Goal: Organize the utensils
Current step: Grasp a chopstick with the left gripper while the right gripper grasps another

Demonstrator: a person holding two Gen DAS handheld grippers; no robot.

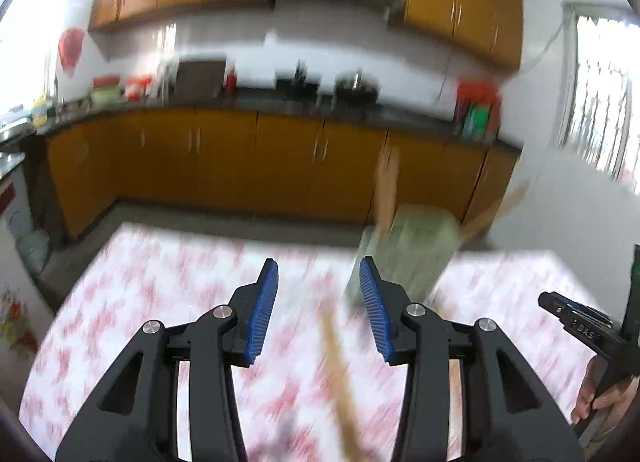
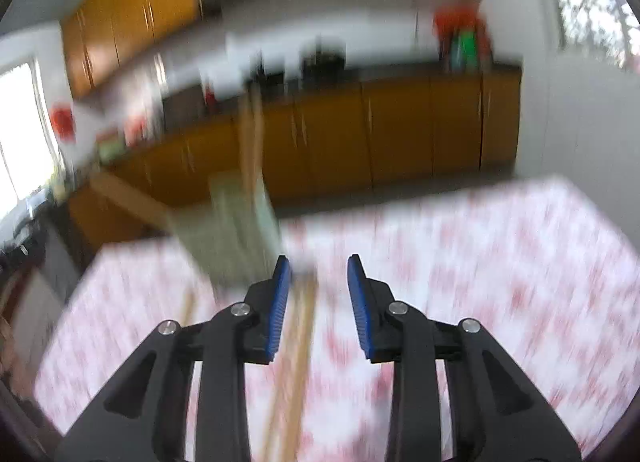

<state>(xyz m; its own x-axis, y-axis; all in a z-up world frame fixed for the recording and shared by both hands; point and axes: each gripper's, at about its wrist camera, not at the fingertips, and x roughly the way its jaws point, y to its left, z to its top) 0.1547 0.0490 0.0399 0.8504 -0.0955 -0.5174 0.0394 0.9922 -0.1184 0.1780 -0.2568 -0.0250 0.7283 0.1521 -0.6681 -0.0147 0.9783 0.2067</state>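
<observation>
Both views are motion-blurred. A pale green utensil holder (image 1: pixel 404 254) stands on the table with two wooden utensils (image 1: pixel 387 190) sticking out of it. It also shows in the right wrist view (image 2: pixel 232 230). A long wooden utensil (image 1: pixel 340 374) lies on the tablecloth below my left gripper (image 1: pixel 319 276), which is open and empty. My right gripper (image 2: pixel 319 272) is open and empty above another wooden utensil (image 2: pixel 298 350) lying on the cloth. The right gripper also shows at the right edge of the left wrist view (image 1: pixel 576 318).
The table (image 1: pixel 140 302) has a white cloth with pink flowers. Behind it are orange kitchen cabinets (image 1: pixel 240 158) and a dark counter with pots and containers. A white wall (image 1: pixel 560 214) stands at the right.
</observation>
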